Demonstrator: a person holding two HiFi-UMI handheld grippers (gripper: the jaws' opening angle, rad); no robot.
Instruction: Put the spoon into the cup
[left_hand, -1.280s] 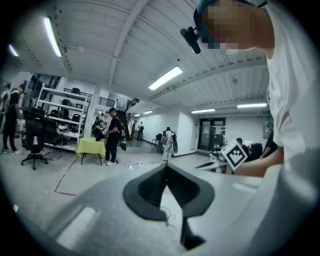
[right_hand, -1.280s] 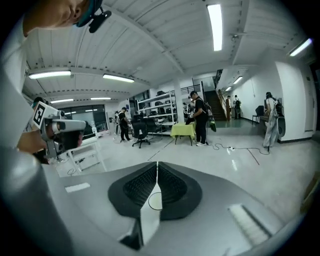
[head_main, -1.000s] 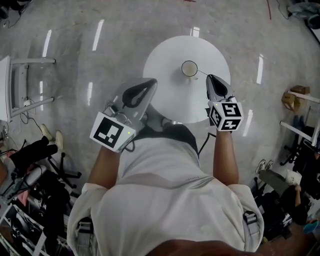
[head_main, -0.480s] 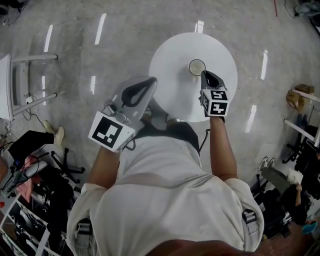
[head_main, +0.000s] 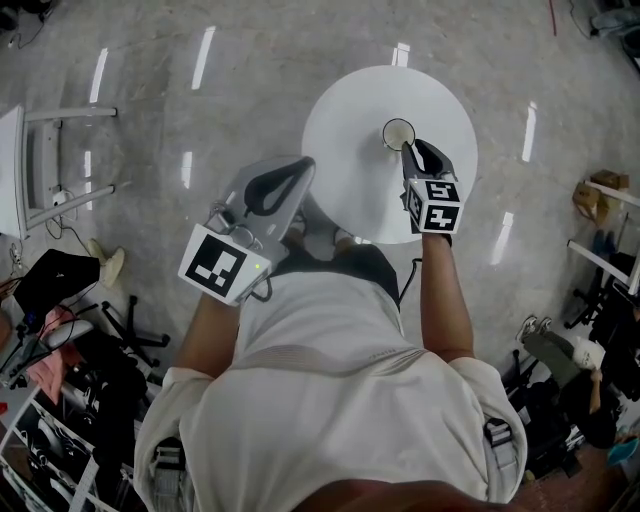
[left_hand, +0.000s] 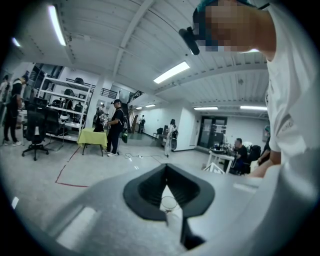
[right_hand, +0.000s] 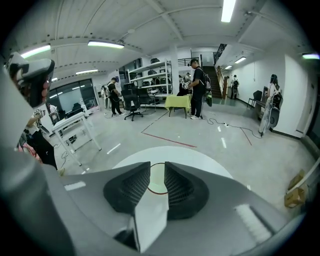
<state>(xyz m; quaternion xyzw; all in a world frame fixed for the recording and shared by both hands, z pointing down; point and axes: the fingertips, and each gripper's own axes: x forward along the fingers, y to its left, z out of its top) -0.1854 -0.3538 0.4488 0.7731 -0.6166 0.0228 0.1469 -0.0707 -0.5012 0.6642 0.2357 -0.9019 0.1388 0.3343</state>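
**Tongs reach the cup (head_main: 398, 133), spoon out of sight**

Of the two, the right tongs (head_main: 411, 150) are doing the work. Their tips now hang just beside the cup's near right rim, above the round white table (head_main: 345, 190). A second ago they were back toward the table's right edge, and a thin line, probably the spoon's handle, ran from their tips to the cup. Half a second ago they had closed in, and since then they have barely shifted. The right gripper view looks through a narrow slit between the jaws straight onto the cup's mouth. The jaws stand slightly apart, and I can make out nothing gripped between them.

The left tongs (head_main: 303, 162) have stayed off the table's left edge, tips together and empty.

The cup stands a little toward the far edge from the table's middle. The spoon shows in none of the current views. My reading is that it was carried to the cup and is either already released inside or about to be, though the slit is too narrow to confirm that. If it is in, only the withdrawal is left, and a careless pull could knock the cup.
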